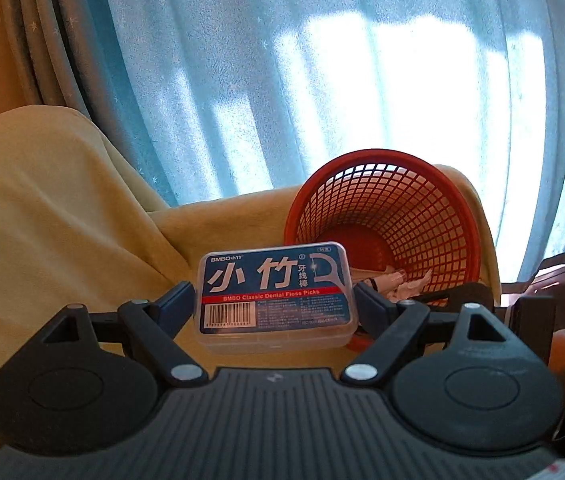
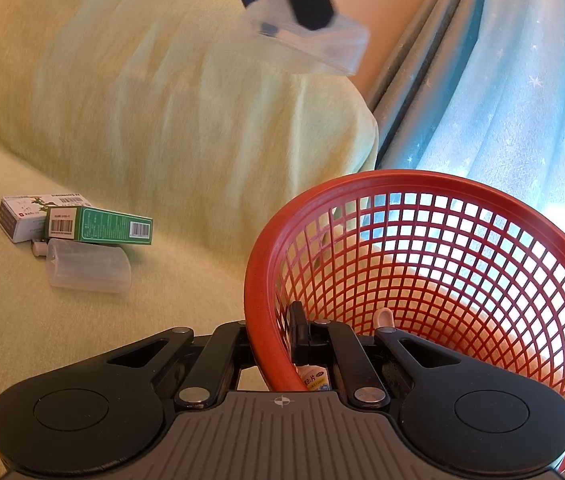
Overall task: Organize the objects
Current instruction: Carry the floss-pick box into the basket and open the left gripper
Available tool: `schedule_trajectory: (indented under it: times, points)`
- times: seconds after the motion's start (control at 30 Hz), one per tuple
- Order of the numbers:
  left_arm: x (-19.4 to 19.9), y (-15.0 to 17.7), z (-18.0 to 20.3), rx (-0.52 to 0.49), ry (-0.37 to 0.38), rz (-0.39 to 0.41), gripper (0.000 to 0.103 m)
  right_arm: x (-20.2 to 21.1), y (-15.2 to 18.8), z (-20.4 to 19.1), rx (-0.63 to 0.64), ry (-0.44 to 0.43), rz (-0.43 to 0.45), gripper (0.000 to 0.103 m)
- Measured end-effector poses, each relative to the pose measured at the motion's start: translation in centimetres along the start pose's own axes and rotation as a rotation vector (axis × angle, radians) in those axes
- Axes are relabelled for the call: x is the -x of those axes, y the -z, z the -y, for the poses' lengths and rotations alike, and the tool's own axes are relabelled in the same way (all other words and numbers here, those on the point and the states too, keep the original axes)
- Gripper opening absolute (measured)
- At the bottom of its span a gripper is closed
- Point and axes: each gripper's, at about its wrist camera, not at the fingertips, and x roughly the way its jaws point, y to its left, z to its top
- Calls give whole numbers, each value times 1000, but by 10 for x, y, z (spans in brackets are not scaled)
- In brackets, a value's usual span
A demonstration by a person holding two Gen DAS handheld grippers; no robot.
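Two grippers share this step. The left gripper (image 1: 275,300) has its fingers (image 1: 176,306) clamped wide across the short ends of a clear dental floss pick box (image 1: 275,294), held off the yellow-covered sofa (image 1: 54,216); from the right wrist view the same box (image 2: 324,46) hangs blurred at about 12 o'clock, above and beyond the red mesh basket (image 1: 386,216). The right gripper (image 2: 302,334) has its fingers pinched shut on the basket's rim (image 2: 260,320), tipping the mouth toward the incoming box.

To finish well — as a judgement — the box wants carrying to roughly 1 o'clock of where it sits in the left view, until it is clearly over the basket's opening rather than its near rim, then lowering inside before letting go. A release too soon would likely bounce the slick box off the rim onto the sofa. The right hand should keep the basket steady and tilted.

Three things wait on the sofa at 9 o'clock in the right view — a white carton (image 2: 22,216), a green carton (image 2: 100,228) and a translucent container (image 2: 88,266).
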Motion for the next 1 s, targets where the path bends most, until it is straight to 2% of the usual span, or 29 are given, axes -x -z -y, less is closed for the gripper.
schedule_trajectory:
  times: [0.37, 0.57, 0.63, 0.8, 1.0]
  points:
    - [-44, -21, 34, 40, 125, 53, 83, 1, 0, 0, -4, -1, 1, 3]
    - [-76, -31, 51, 66, 158, 65, 83, 2, 0, 0, -8, -3, 1, 2]
    - [-87, -34, 56, 73, 151, 56, 89, 2, 0, 0, -12, -4, 1, 2]
    - [-89, -33, 47, 96, 143, 63, 89, 2, 0, 1, -15, -4, 3, 2]
    - [-71, -20, 22, 116, 92, 40, 89, 1, -2, 1, -19, -4, 0, 2]
